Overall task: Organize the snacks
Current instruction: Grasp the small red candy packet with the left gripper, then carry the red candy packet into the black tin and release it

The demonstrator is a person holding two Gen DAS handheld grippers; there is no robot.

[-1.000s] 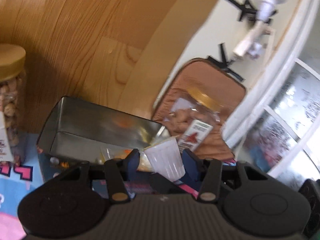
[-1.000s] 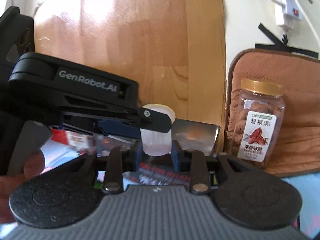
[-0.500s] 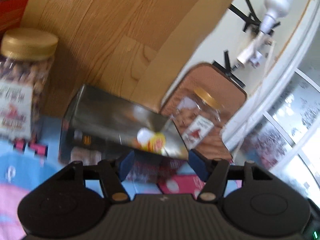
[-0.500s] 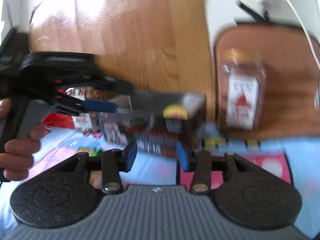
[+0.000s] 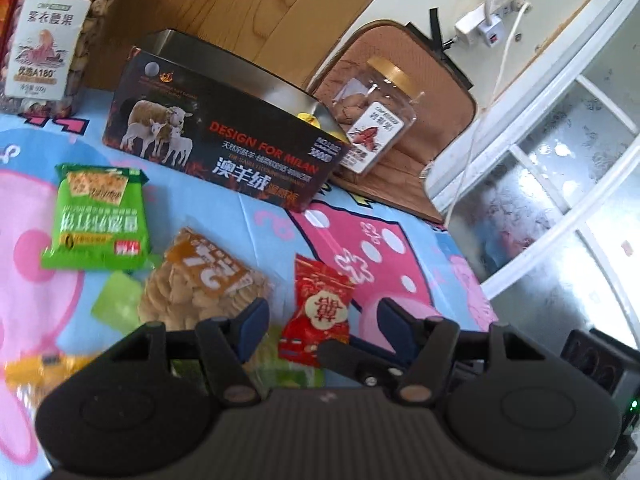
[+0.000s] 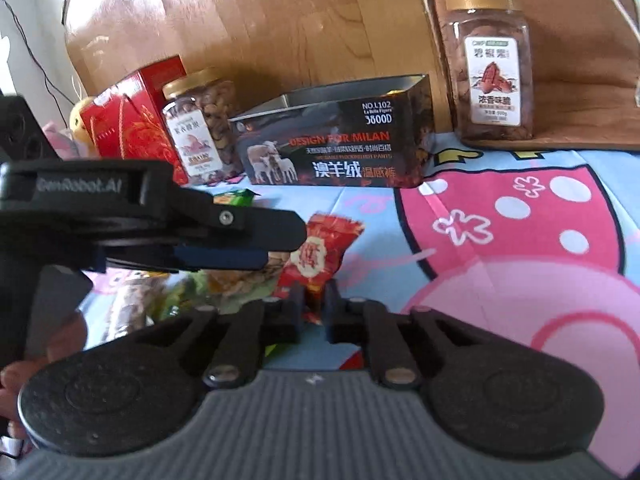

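Note:
A black open-topped box [image 5: 224, 152] with a sheep picture stands at the back of the mat; it also shows in the right wrist view [image 6: 340, 148]. A red candy packet [image 5: 318, 312] lies on the mat. My right gripper [image 6: 315, 306] is shut on the near end of this red packet [image 6: 316, 252]. My left gripper [image 5: 320, 320] is open, its fingers on either side of the same packet, and it shows from the side in the right wrist view [image 6: 224, 240]. A green packet [image 5: 98, 218], a biscuit packet [image 5: 200, 284] and a light green piece [image 5: 116, 300] lie to the left.
A nut jar [image 5: 52, 36] stands left of the box, beside a red gift box [image 6: 136, 120]. A second nut jar [image 6: 490, 68] stands on a brown cushion [image 5: 424, 92] at the right. A wooden panel [image 6: 260, 32] backs the mat. A power strip [image 5: 484, 26] hangs on the wall.
Both grippers let go of the white jelly cup over the box and came back down to the mat. My right gripper closed on the red candy packet; my left gripper is now open around it.

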